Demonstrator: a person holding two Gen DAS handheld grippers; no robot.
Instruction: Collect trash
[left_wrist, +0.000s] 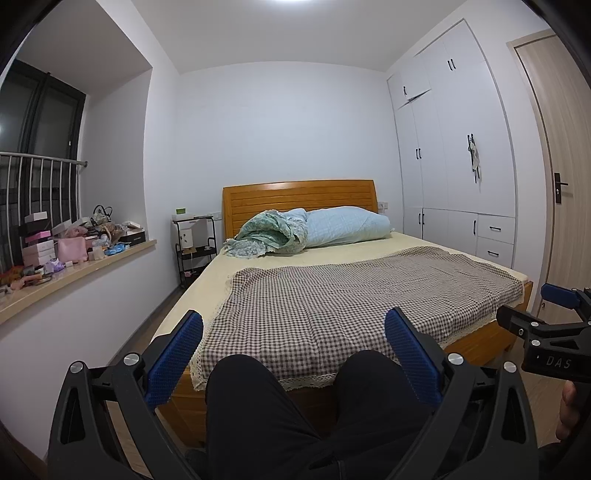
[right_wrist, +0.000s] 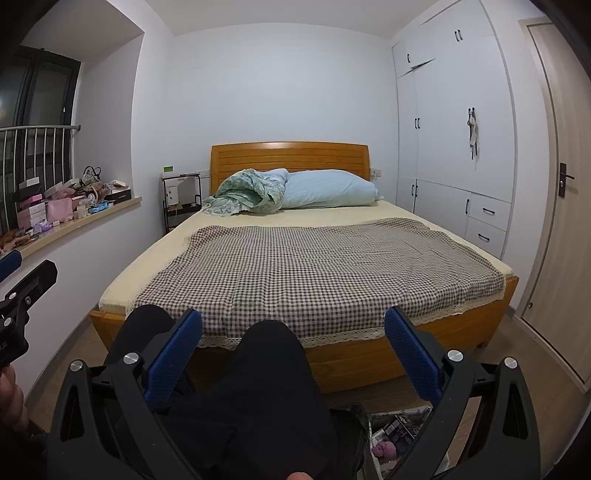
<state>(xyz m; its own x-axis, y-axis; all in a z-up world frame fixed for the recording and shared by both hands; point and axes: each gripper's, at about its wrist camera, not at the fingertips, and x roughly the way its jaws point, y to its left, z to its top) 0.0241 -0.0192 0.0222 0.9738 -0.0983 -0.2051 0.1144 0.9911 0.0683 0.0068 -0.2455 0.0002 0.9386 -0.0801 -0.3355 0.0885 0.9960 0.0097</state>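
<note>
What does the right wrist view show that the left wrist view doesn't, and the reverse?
Only the right wrist view: a container of mixed litter on the floor at the bottom, beside the person's legs, and the left gripper at its left edge.

Only the left wrist view: the right gripper at its right edge, with part of a hand below it.

Both: the bed with its checked cloth, rolled bedding, cluttered windowsill, white wardrobe, door, and each view's own gripper with jaws open and empty.
</note>
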